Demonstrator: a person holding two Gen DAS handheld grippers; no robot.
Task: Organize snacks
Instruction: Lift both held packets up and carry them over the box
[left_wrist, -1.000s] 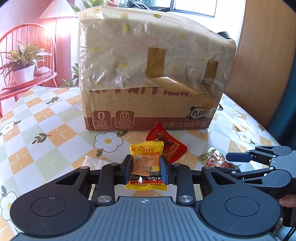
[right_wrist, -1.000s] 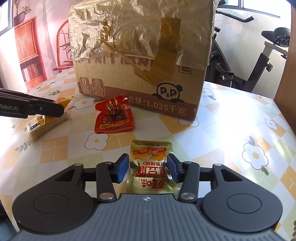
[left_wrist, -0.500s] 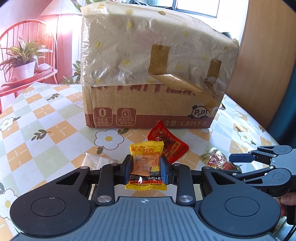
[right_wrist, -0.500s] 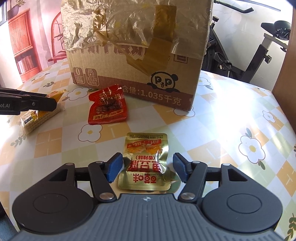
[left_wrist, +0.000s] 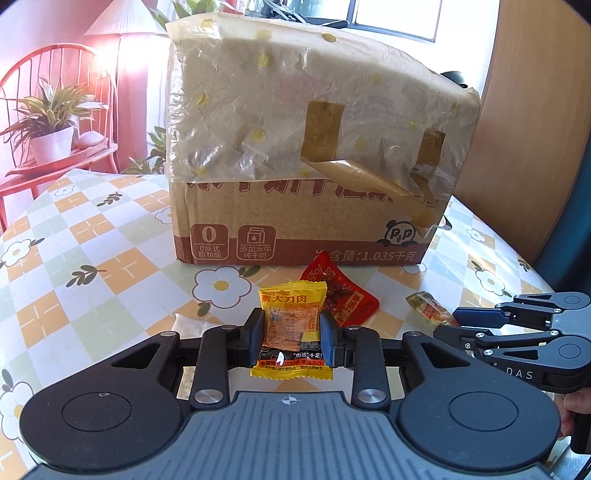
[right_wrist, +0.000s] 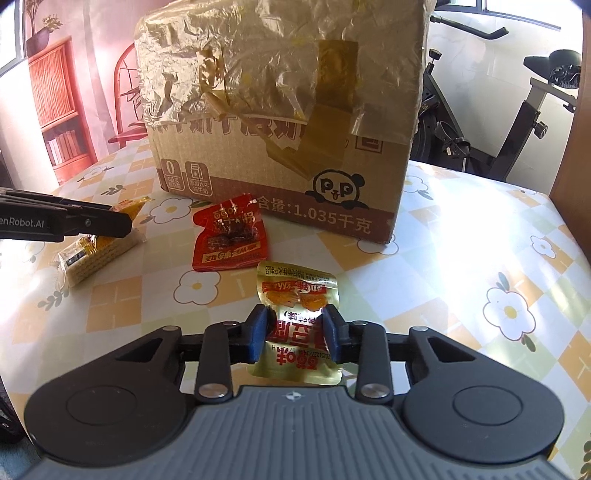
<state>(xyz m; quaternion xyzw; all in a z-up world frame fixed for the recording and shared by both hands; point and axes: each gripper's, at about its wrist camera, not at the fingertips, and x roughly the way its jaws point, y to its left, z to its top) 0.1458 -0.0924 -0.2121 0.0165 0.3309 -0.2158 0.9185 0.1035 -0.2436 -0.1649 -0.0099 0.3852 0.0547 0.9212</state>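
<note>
Now that the right gripper (right_wrist: 295, 338) has just closed its jaws on the gold packet (right_wrist: 297, 314), which a moment ago lay loose between them on the table (right_wrist: 461, 295), both claws hold snacks: the left gripper (left_wrist: 291, 336) pinches the yellow packet (left_wrist: 291, 325). I reckon both can go toward the box (right_wrist: 288, 122); the red packet (right_wrist: 229, 234) waits.

- Three snack packets are showing in all: one yellow packet (left_wrist: 291, 325), one red packet (right_wrist: 229, 233) and one gold packet (right_wrist: 297, 321).
- One cardboard box (left_wrist: 306, 155) is standing on the one flowered tablecloth (left_wrist: 96, 254).
- Two grippers are showing, the left gripper (left_wrist: 291, 338) and the right gripper (right_wrist: 297, 334).
- One potted plant (left_wrist: 50, 122) is sitting on one red chair (left_wrist: 55, 66).
- One exercise bike (right_wrist: 517, 110) is standing behind.
</note>
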